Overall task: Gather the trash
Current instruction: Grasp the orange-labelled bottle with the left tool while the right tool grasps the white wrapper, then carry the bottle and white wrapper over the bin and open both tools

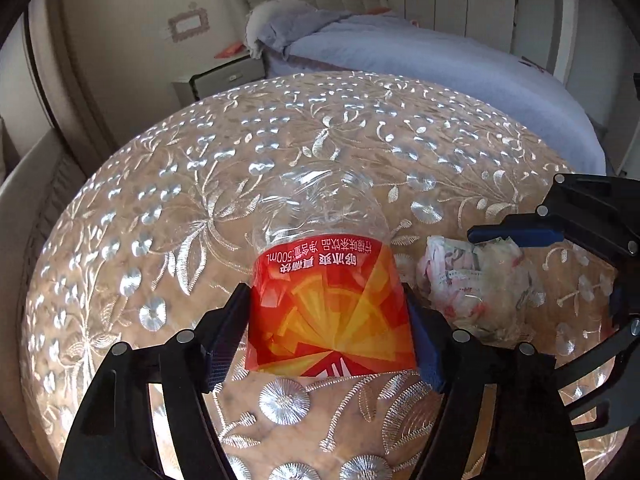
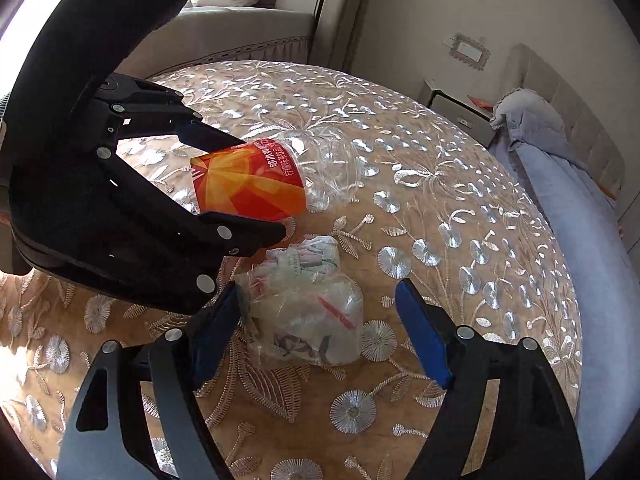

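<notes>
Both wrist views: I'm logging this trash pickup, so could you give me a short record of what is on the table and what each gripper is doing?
surface: round table with embroidered cloth
item 1: plastic bottle, lying on its side, red-orange label
item 2: crumpled plastic wrapper, beside the bottle
left gripper: pads pressed against the bottle's label
right gripper: straddles the wrapper; left pad at it, right pad clear
background: bed, nightstand

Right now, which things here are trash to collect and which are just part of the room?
Trash to collect:
bottle, between the left gripper's pads
wrapper, crumpled, between the right gripper's fingers

Just there:
tablecloth
bed
nightstand
</notes>
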Demonstrator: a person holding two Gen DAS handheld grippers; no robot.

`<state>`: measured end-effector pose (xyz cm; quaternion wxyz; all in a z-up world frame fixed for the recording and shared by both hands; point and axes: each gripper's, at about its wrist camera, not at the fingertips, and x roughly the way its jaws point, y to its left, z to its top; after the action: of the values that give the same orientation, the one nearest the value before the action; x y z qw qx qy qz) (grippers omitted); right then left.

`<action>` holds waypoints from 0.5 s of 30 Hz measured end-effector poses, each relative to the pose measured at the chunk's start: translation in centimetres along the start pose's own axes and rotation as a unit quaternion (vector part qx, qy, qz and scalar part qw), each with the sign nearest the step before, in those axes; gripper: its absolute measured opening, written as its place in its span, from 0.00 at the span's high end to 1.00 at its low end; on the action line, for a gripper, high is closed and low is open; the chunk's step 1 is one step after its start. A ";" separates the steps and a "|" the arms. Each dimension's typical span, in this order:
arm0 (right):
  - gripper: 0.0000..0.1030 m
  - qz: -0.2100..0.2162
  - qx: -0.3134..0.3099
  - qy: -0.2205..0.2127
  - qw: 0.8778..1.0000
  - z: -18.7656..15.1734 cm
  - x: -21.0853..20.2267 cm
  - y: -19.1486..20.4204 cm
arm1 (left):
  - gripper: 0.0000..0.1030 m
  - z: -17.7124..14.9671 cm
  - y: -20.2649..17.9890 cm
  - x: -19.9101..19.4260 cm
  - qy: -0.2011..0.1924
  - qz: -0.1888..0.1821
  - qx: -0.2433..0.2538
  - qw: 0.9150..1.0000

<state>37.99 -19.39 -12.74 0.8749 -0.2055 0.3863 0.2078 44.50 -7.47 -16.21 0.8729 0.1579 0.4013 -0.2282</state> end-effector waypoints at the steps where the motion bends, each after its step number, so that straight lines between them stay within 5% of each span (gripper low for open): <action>1: 0.48 0.005 0.005 -0.001 1.000 0.1 -0.1 -0.1 | 0.32 0.1 -0.2 0.0 -0.001 0.003 0.003 1.000; 15: 0.50 -0.018 0.033 -0.044 0.998 -3.0 -5.7 -1.2 | 0.33 -1.2 -4.4 -6.1 -0.053 0.080 0.010 0.995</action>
<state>33.29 -23.07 -9.97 0.9009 -0.1742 0.3505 0.1878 37.93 -8.93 -12.64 0.9067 0.1858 0.3385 -0.1698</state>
